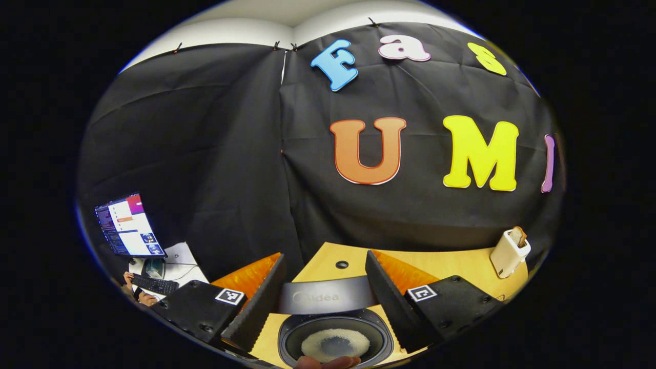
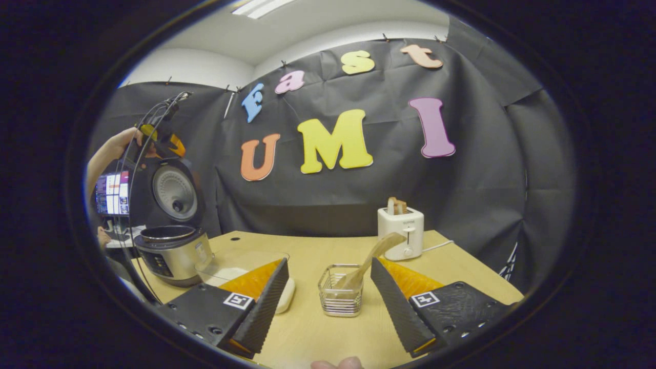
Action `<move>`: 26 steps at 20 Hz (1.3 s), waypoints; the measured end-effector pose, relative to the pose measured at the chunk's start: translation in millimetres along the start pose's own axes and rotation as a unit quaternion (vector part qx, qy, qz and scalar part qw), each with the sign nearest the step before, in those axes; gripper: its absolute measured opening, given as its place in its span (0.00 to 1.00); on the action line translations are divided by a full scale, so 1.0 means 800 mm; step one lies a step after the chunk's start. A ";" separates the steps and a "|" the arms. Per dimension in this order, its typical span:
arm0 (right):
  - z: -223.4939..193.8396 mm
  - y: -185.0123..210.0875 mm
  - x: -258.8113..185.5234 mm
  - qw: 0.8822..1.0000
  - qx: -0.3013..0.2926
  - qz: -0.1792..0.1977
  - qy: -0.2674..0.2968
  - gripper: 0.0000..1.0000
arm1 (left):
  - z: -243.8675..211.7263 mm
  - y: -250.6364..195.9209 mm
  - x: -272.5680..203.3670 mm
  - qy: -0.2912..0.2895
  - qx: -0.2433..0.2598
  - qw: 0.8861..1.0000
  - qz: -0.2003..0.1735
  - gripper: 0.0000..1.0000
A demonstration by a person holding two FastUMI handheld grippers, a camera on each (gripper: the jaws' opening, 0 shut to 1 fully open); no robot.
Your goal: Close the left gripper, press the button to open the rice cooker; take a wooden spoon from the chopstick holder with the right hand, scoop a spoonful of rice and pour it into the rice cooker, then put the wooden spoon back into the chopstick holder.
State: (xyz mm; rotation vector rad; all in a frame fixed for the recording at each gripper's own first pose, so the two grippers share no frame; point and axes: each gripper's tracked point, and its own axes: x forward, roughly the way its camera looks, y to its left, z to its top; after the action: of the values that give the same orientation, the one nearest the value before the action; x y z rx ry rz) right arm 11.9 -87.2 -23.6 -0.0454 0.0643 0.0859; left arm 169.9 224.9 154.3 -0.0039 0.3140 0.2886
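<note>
We see a pale wooden table [image 2: 328, 246] set against black cloth walls, with a white wall and ceiling above the cloth; a ceiling light shows at the top of the right gripper view. In the right gripper view the right gripper [image 2: 328, 302] hangs low over the table with its fingers spread wide and nothing between them; directly ahead of it, between the fingers in the picture, stands the wire chopstick holder [image 2: 340, 290], and the wooden spoon [image 2: 370, 259] leans in it, bowl up and tilted to the right. Behind the holder sits a white toaster [image 2: 400, 232] with bread in its slots, a cord trailing from it along the table. A clear container [image 2: 241, 264] with white contents lies beside the rice cooker [image 2: 171, 253], which stands at the table's far left with its lid raised; a hand [image 2: 120, 143] holds the other gripper above that lid.

In the left gripper view the left gripper [image 1: 328, 307] is parted and empty, poised above the rice cooker's open pot, where we see white rice [image 1: 335, 343] ringing the bottom; the toaster stands off to the right; a lit monitor [image 1: 128, 225] and a keyboard [image 1: 154, 283] sit on a desk beyond the cloth.
</note>
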 end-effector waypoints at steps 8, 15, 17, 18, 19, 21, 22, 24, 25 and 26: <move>-0.004 0.040 -0.010 0.999 -0.018 0.028 0.002 0.96 | -0.056 -0.013 -0.066 -0.012 0.000 1.000 -0.010 0.98; 0.006 0.053 -0.025 0.999 -0.024 0.038 -0.026 0.96 | -0.140 -0.028 -0.119 -0.034 -0.005 0.999 -0.016 0.98; 0.006 0.054 -0.026 0.999 -0.017 0.037 -0.026 0.91 | -0.156 -0.033 -0.125 -0.045 -0.005 0.999 -0.010 0.98; 0.006 0.056 -0.027 0.999 -0.015 0.038 -0.025 0.91 | -0.164 -0.033 -0.128 -0.048 -0.005 0.999 -0.007 0.98; 0.005 0.055 -0.027 0.999 -0.015 0.037 -0.024 0.91 | -0.174 -0.033 -0.130 -0.052 -0.011 0.999 -0.005 0.98; 0.002 0.051 -0.030 0.999 -0.016 0.033 -0.025 0.96 | -0.194 -0.037 -0.135 -0.056 -0.019 0.998 -0.004 0.98; 0.003 0.048 -0.029 0.999 -0.019 0.030 -0.030 0.95 | -0.204 -0.038 -0.136 -0.058 -0.021 0.998 -0.002 0.98; 0.000 0.043 -0.023 0.999 -0.022 0.025 -0.032 0.95 | -0.226 -0.041 -0.138 -0.063 -0.023 0.998 0.005 0.98; -0.002 0.044 -0.022 0.999 -0.021 0.025 -0.031 0.91 | -0.237 -0.041 -0.138 -0.063 -0.021 0.998 0.010 0.98; -0.002 0.046 -0.022 0.999 -0.017 0.028 -0.030 0.91 | -0.245 -0.042 -0.138 -0.065 -0.017 0.998 0.015 0.98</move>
State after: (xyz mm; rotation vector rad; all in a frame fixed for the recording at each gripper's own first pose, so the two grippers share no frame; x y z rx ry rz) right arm -8.8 -51.9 -25.3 -0.0745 0.0050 0.1434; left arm 18.8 152.0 0.0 -0.0132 0.1807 0.3221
